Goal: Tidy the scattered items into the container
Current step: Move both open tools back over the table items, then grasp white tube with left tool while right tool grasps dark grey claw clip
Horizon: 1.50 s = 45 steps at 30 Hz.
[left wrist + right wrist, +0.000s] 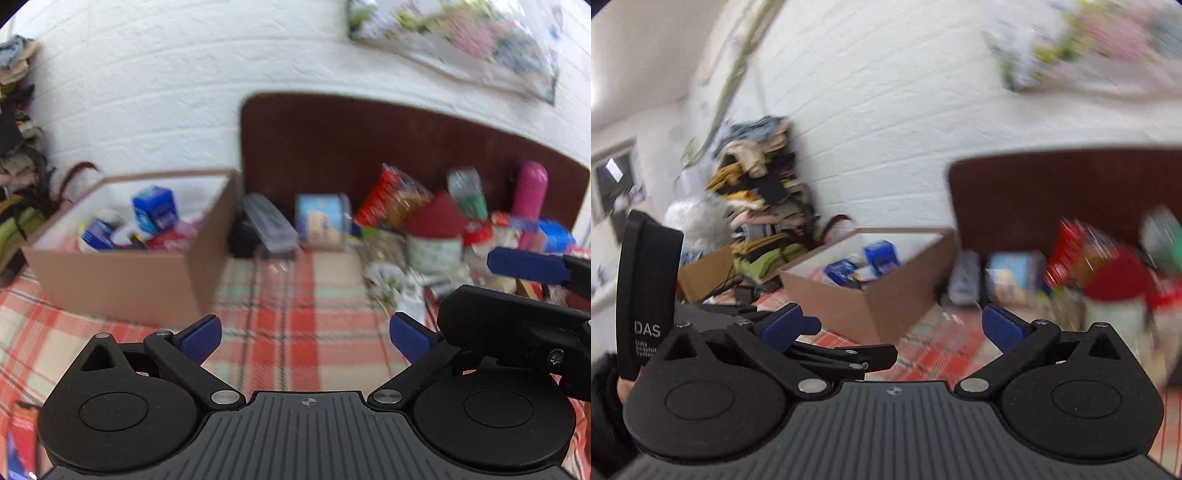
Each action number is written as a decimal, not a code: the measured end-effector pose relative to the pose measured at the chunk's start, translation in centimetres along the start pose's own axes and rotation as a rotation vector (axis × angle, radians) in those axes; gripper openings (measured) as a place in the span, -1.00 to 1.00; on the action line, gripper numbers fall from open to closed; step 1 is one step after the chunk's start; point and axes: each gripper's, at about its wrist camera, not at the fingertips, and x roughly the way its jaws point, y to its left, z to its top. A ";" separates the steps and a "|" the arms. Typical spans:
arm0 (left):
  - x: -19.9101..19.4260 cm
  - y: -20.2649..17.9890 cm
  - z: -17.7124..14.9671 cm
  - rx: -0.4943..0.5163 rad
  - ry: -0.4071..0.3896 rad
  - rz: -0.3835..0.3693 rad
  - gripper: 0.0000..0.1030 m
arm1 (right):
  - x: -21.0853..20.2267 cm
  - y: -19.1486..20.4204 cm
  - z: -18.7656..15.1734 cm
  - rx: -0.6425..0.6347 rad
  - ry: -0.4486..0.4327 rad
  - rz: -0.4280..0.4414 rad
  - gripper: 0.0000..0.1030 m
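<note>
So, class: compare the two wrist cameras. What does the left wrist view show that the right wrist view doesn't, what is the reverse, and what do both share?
Only the left wrist view shows the pink bottle against the headboard.

Only the right wrist view shows the black DAS housing and the window.

Both share the cardboard box holding blue packets, the plaid cloth and the clothes pile. Each view's own claw, left and right, is open and empty.

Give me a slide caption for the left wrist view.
Open left tongs over plaid cloth, box left, clutter right.
</note>
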 end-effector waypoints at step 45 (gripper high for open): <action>18.7 -9.7 0.7 0.122 0.251 -0.052 0.66 | -3.9 -19.2 -10.7 0.130 0.185 -0.787 0.25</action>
